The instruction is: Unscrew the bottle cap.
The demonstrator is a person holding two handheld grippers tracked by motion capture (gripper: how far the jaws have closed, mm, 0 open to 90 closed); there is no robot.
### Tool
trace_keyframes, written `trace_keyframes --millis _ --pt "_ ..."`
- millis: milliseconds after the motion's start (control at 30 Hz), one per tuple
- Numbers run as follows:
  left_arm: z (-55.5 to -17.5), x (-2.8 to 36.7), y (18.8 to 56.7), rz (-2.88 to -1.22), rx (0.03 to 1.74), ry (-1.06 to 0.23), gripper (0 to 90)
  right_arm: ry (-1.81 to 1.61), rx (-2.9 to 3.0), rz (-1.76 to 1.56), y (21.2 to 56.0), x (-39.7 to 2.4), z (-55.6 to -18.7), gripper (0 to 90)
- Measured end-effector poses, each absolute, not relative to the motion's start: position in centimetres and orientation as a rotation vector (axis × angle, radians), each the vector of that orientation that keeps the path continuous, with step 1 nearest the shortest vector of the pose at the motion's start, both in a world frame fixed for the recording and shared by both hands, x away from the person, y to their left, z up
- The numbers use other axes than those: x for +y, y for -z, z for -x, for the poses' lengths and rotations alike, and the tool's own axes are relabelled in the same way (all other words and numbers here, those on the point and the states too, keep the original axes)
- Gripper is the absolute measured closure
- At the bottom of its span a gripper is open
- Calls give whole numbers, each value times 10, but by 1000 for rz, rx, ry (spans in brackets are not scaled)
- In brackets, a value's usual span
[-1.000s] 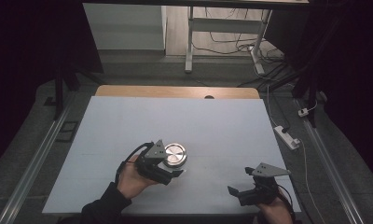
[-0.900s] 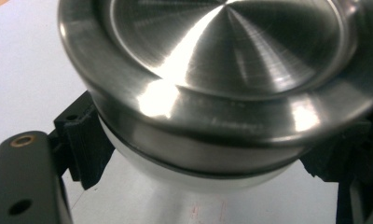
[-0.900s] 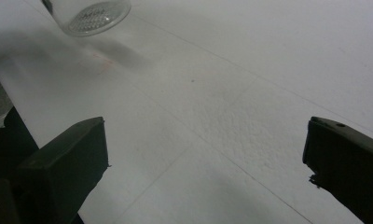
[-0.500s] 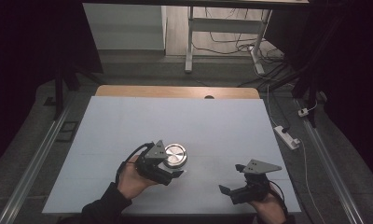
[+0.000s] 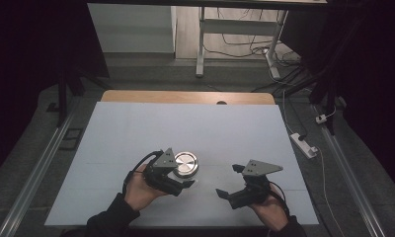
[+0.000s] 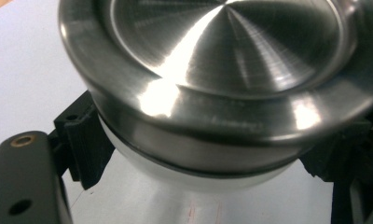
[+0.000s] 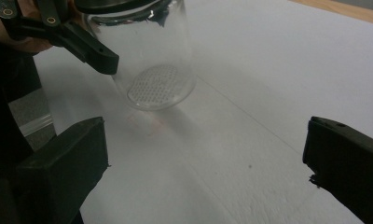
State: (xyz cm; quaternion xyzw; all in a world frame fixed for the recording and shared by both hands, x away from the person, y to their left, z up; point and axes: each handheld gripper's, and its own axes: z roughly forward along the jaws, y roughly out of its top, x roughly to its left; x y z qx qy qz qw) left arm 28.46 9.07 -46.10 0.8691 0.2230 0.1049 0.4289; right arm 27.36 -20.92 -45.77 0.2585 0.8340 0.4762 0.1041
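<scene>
A clear glass jar (image 7: 152, 60) with a brushed-steel lid (image 5: 186, 163) stands on the white table top (image 5: 136, 128), left of centre and near the front. My left gripper (image 5: 183, 176) is shut on the jar's glass just under the lid (image 6: 222, 70), one black jaw on each side of it. In the right gripper view a left jaw crosses the jar's upper wall. My right gripper (image 5: 228, 180) hovers to the jar's right, apart from it, pointing toward it. Its jaws (image 7: 203, 168) stand wide open with only bare table between them.
A wooden strip (image 5: 185, 96) edges the table's far side. On the floor to the right lie a white power strip (image 5: 304, 144) and cables. A metal rail (image 5: 32, 173) runs along the left side.
My right gripper has moved left across the table and slightly up, closer to the jar. The left gripper and the jar have stayed where they were.
</scene>
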Motion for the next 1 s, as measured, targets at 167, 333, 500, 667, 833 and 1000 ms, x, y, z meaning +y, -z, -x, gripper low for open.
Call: trace_keyframes --millis 167,333,500,667,833,1000 --pt "-284 90 461 -2166 556 -260 161 -1411 2469 -727 455 -198 -278 0" --pt "-284 90 461 -2168 554 -262 161 -1420 2470 -719 452 -191 -281 0" --pt "-284 89 461 -2171 549 -261 161 -1396 2498 -720 450 -182 -283 1" --pt "-283 86 462 -2181 540 -266 161 -1372 2511 -720 449 -174 -285 0" --pt "-281 83 463 -2208 521 -276 161 -1348 2498 -719 447 -166 -285 0" --pt "-279 78 465 -2237 497 -291 161 -1365 2502 -752 446 -158 -287 0"
